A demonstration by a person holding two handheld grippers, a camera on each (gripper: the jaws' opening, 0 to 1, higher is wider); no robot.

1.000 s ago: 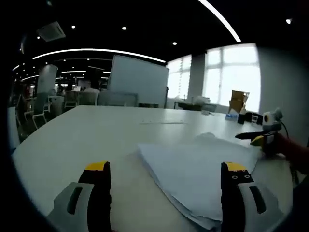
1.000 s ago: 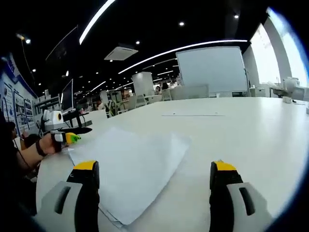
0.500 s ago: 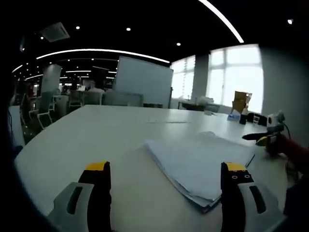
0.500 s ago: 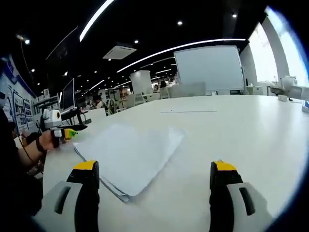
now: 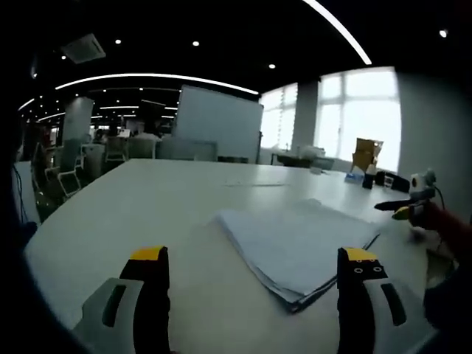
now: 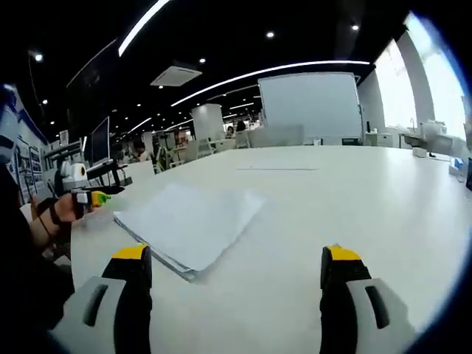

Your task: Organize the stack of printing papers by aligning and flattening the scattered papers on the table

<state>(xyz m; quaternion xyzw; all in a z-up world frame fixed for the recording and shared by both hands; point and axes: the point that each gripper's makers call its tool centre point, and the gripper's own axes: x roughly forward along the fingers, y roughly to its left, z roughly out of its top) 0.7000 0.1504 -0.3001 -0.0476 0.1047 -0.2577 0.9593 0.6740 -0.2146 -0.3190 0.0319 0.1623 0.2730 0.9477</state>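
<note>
A stack of white printing papers (image 5: 299, 243) lies flat on the white table (image 5: 147, 214), its sheets slightly fanned at the near corner. In the left gripper view my left gripper (image 5: 254, 295) is open above the table, short of the stack's near edge. The right gripper (image 5: 402, 210) comes in from the right, beyond the stack. In the right gripper view the same papers (image 6: 188, 225) lie left of centre, and my right gripper (image 6: 236, 291) is open with nothing between its jaws. The left gripper (image 6: 92, 198) shows at the left, held by a hand.
A whiteboard (image 5: 217, 122) stands past the table's far edge, with chairs (image 5: 59, 166) to the left. A cardboard box (image 5: 365, 155) and small items sit by the windows. A thin strip (image 6: 279, 169) lies far out on the table (image 6: 354, 206).
Both cameras have drawn back from the stack, so the papers look smaller and farther away. Both grippers stay open.
</note>
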